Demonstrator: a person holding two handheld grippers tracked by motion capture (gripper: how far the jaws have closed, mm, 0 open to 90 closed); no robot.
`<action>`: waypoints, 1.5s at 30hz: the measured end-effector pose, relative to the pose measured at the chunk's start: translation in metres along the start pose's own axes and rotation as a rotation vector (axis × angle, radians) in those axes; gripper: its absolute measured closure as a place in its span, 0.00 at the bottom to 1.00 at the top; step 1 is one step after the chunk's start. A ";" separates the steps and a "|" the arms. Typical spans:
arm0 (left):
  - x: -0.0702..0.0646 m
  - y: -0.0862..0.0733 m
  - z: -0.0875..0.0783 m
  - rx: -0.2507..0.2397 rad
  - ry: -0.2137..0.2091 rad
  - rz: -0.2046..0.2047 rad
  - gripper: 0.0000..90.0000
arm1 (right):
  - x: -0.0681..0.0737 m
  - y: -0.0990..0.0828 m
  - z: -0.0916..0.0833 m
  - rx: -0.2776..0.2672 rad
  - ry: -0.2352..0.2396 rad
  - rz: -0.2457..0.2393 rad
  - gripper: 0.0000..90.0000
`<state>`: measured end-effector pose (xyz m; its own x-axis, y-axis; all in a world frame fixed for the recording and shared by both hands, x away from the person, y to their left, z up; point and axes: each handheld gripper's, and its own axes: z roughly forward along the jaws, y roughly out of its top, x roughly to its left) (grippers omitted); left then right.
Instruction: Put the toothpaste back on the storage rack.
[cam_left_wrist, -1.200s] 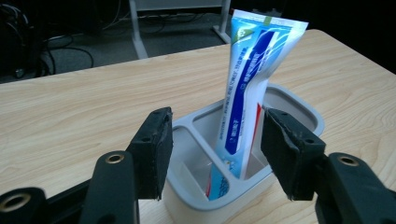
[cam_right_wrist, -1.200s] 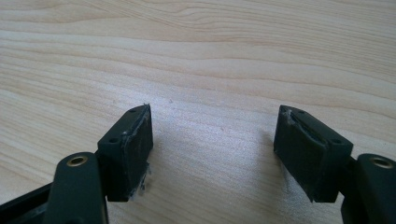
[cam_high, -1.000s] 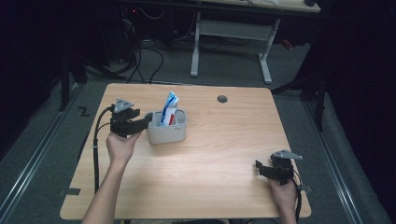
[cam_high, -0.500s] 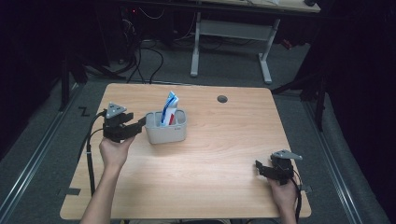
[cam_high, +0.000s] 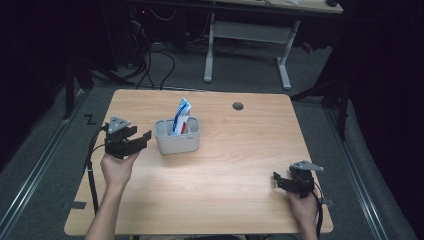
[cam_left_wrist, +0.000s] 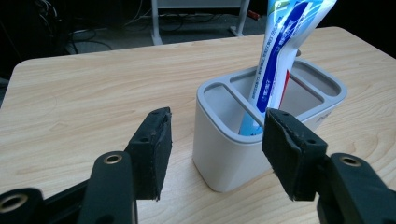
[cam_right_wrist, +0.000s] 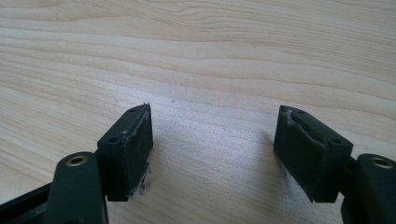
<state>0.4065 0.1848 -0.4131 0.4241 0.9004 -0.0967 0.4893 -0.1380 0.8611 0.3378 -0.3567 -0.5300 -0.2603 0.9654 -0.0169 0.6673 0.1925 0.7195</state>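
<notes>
A grey divided holder stands on the left half of the wooden table, with a blue and white toothpaste tube upright in it. My left gripper hovers just left of the holder, open, with nothing between its pads. In the left gripper view the holder and tube lie a short way beyond the left gripper, and the jaws stand apart. My right gripper rests near the table's front right corner. In the right gripper view the right gripper is open over bare wood.
A round cable hole sits near the table's far edge. A white desk frame and cables stand on the floor beyond the table. Black cables trail from both grippers off the table's edges.
My left gripper has drawn back leftward and slightly toward the person, away from the holder. The right gripper has stayed in place.
</notes>
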 end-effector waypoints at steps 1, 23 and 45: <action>0.000 -0.001 -0.001 0.000 0.004 0.002 0.48 | 0.000 0.000 0.000 0.000 0.000 0.000 0.31; 0.014 -0.039 -0.019 0.020 0.020 -0.056 0.46 | 0.000 0.000 0.000 0.000 -0.001 0.003 0.31; 0.013 -0.068 -0.009 0.073 0.029 -0.071 0.45 | 0.000 0.000 0.000 0.000 -0.001 0.003 0.31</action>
<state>0.3720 0.2093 -0.4686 0.3642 0.9206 -0.1410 0.5720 -0.1017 0.8139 0.3377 -0.3565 -0.5300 -0.2580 0.9660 -0.0156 0.6682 0.1900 0.7193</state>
